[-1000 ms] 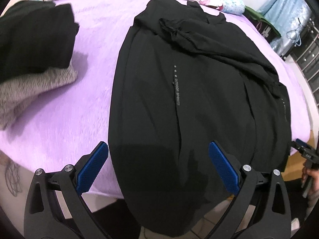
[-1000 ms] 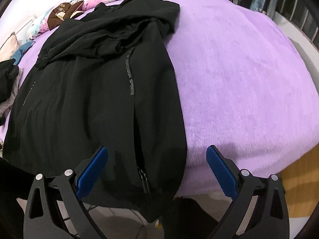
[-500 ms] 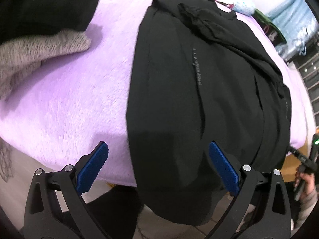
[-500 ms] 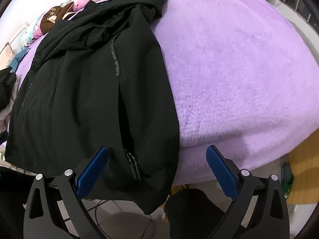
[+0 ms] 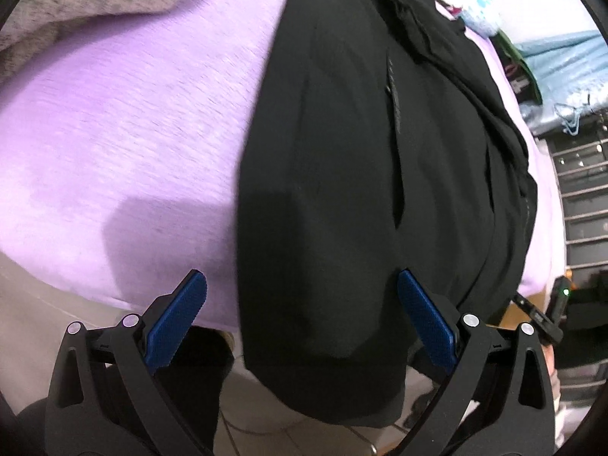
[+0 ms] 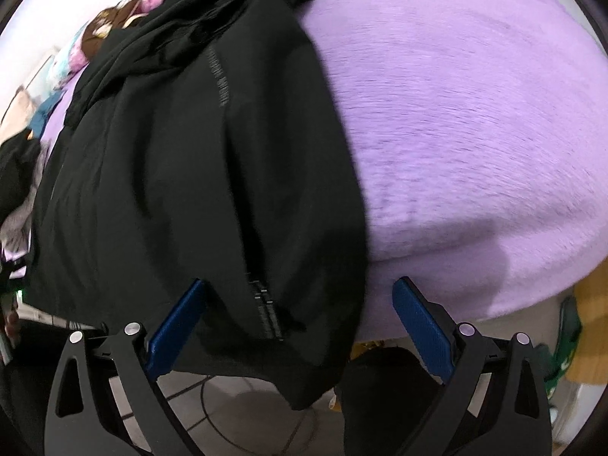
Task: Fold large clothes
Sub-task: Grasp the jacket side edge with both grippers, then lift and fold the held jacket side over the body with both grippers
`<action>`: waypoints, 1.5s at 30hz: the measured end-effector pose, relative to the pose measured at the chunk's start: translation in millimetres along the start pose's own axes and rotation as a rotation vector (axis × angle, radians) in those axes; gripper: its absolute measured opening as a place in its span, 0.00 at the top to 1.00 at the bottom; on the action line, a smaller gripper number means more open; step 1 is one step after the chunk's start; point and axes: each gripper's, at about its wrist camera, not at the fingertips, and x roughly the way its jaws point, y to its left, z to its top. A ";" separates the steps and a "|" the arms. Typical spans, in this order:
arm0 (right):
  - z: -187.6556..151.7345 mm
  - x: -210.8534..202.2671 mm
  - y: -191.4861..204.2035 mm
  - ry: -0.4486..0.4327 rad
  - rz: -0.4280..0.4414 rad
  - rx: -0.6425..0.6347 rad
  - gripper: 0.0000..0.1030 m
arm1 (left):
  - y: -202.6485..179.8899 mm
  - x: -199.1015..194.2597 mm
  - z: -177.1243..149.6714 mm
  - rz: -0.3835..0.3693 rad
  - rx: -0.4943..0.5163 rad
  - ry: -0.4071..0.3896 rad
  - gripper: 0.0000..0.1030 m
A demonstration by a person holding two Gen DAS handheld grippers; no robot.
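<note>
The black jacket (image 5: 372,174) lies flat on the purple blanket (image 5: 125,121), its hem hanging over the bed edge. Both the left gripper (image 5: 300,315) and the right gripper (image 6: 298,321) are spread wide and hold nothing. Each should pinch one hem corner, both layers together.
</note>
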 end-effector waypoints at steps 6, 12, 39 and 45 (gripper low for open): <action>3.3 2.9 4.0 0.011 -0.021 -0.017 0.17 | 5.9 16.8 3.8 -0.023 -0.042 0.038 0.06; 2.8 1.5 11.8 0.020 -0.042 -0.035 0.23 | 3.1 19.7 3.3 -0.018 -0.037 0.041 0.06; 13.0 -37.7 7.0 0.003 0.176 -0.013 0.90 | 20.4 -11.0 1.9 -0.219 -0.103 0.029 0.83; 16.1 -50.6 -0.1 -0.019 0.285 0.017 0.91 | 19.7 -28.7 1.0 -0.271 -0.109 -0.003 0.89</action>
